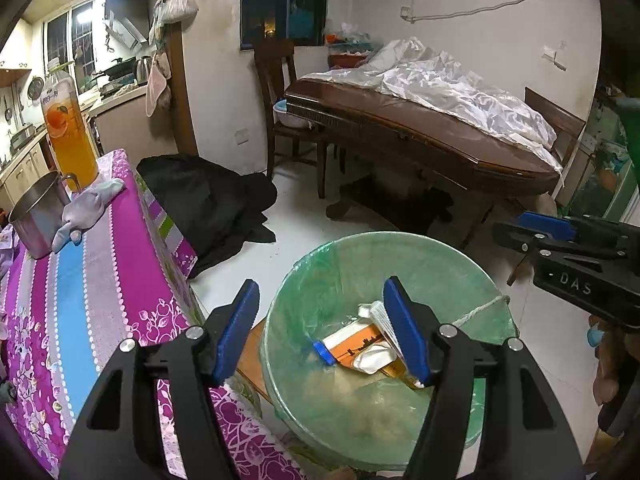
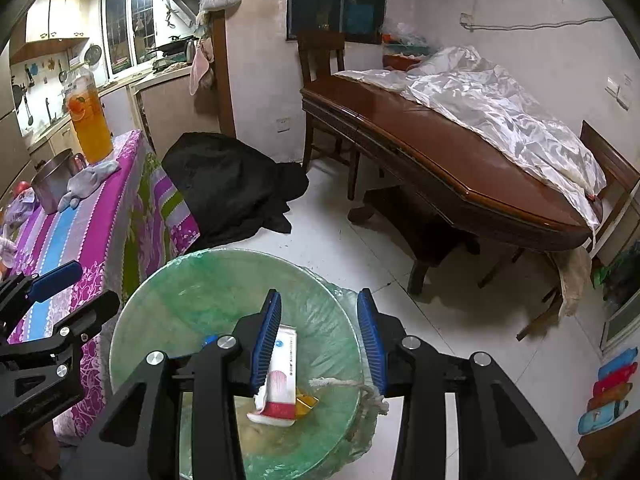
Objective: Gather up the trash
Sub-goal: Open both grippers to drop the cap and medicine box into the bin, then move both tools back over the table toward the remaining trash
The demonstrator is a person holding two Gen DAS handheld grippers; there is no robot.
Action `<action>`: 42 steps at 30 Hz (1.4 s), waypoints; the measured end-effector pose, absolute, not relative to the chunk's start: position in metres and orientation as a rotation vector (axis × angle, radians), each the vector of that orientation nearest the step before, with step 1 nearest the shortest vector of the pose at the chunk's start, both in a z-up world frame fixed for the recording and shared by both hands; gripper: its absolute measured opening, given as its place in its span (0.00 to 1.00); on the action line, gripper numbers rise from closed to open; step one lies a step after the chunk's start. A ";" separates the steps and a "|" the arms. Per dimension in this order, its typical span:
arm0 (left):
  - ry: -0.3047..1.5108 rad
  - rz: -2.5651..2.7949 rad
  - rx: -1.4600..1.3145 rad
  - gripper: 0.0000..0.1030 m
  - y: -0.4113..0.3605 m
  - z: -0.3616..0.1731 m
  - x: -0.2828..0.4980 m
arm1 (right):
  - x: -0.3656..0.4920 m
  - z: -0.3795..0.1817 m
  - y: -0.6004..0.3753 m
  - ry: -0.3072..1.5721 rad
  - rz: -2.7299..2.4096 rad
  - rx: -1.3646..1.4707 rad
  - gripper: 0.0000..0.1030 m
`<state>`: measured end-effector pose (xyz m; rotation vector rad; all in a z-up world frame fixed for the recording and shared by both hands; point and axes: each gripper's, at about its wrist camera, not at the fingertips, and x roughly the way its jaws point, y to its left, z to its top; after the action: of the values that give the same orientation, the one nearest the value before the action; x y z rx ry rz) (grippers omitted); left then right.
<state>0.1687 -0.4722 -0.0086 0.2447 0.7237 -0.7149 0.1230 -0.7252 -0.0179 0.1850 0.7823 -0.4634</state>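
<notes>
The trash lies at the bottom of the green-lined bin [image 2: 192, 304]: a white and red toothpaste tube [image 2: 280, 380], an orange carton [image 1: 360, 344] and a blue-capped item [image 1: 323, 353], heaped together near the bin's middle. A white cord [image 1: 480, 308] trails over the bin's rim on the side away from the table.

Both tools hang above the bin mouth. The left gripper [image 1: 324, 330] has its jaws spread wide with nothing between them; the right gripper [image 2: 320, 344] is likewise released and empty, the tube showing below its left finger rather than in its grasp. The step in hand looks like the drop-off, with the pieces already in the bin.

Just beside the bin stands the table with the purple floral cloth [image 1: 100, 280]. Toward its far end sit a steel mug [image 1: 38, 216], a grey glove [image 1: 86, 210] touching it, and a bottle of orange drink [image 1: 68, 136].

The next move likely calls for lifting clear of the rim and swinging back over the tablecloth to look for remaining litter. Whether the glove counts as trash cannot be told.
</notes>
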 end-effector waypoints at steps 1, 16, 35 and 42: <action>0.725 -0.713 0.244 0.60 -0.472 -0.009 0.169 | 0.123 -0.018 -0.726 0.782 -0.464 0.187 0.39; 0.703 -0.690 0.229 0.64 -0.449 -0.004 0.168 | 0.107 -0.001 -0.695 0.711 -0.443 0.167 0.74; 0.674 -0.424 0.206 0.71 -0.275 0.000 0.204 | 0.140 0.039 -0.484 0.452 -0.094 0.055 0.84; 0.705 -0.223 0.097 0.71 -0.144 0.004 0.238 | 0.185 0.031 -0.402 0.481 0.078 0.034 0.84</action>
<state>0.2383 -0.1438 0.0039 0.0971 0.7048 -0.2231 0.1853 -0.4016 0.0306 0.0343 0.4814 0.0778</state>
